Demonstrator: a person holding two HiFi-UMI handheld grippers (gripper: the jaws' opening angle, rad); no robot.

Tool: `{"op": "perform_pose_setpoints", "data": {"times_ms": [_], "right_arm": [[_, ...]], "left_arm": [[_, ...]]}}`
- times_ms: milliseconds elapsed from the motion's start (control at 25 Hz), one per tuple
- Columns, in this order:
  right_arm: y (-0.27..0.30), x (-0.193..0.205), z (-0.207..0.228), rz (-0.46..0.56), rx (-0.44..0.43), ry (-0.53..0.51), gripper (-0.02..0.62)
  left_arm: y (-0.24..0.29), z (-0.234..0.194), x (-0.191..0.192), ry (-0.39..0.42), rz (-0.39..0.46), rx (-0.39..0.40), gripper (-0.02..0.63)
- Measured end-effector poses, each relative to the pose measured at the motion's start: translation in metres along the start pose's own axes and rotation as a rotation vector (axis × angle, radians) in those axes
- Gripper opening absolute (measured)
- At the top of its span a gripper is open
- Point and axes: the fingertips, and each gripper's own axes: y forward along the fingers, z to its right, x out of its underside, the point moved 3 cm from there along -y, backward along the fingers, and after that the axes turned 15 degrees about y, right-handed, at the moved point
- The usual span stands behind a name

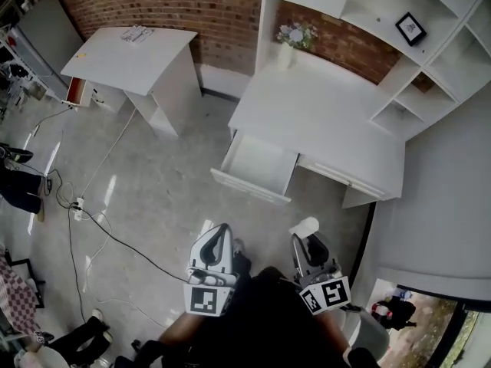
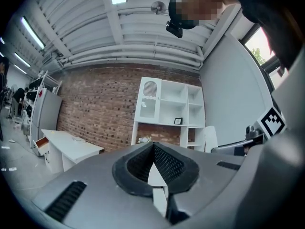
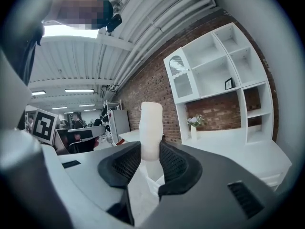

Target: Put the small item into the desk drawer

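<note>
The left gripper (image 1: pixel 218 238) sits low and nearest, its pads closed tip to tip with nothing between them (image 2: pixel 153 148). Just beside it, the right gripper (image 1: pixel 305 244) has its pads pressed on the item (image 1: pixel 304 227), a white cylinder. The item stands upright between the pads (image 3: pixel 151 152) and sticks out well past them (image 3: pixel 151 120). It is in the air over the grey floor (image 1: pixel 169 198), near the drawer (image 1: pixel 259 165) but apart from it. A black cable (image 1: pixel 115 240) runs across the floor to the left. The drawer is pulled out of the white desk (image 1: pixel 322 113) toward the grippers. At the desk's far edge stands a vase (image 1: pixel 287 54) of flowers, against the brick wall (image 1: pixel 192 6). White shelves (image 1: pixel 453 60) rise over the desk at right, with a frame (image 1: pixel 410 27) on one. A white table (image 1: pixel 126 56) stands far left.
</note>
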Motion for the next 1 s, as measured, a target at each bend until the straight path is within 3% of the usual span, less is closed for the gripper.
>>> {"op": "perform_pose_setpoints", "data": {"times_ms": [360,1000], "right_arm": [[0.087,-0.015,0.017,-0.043,-0.038,0.004,0.137],[0.233,-0.057,0.118,-0.17,-0.267,-0.003,0.137]], "left_arm": [[0.047,-0.042,0.018,-0.048,-0.051,-0.065,0.021],[0.181,-0.053,0.012,-0.013,-0.098,-0.287,0.021]]}}
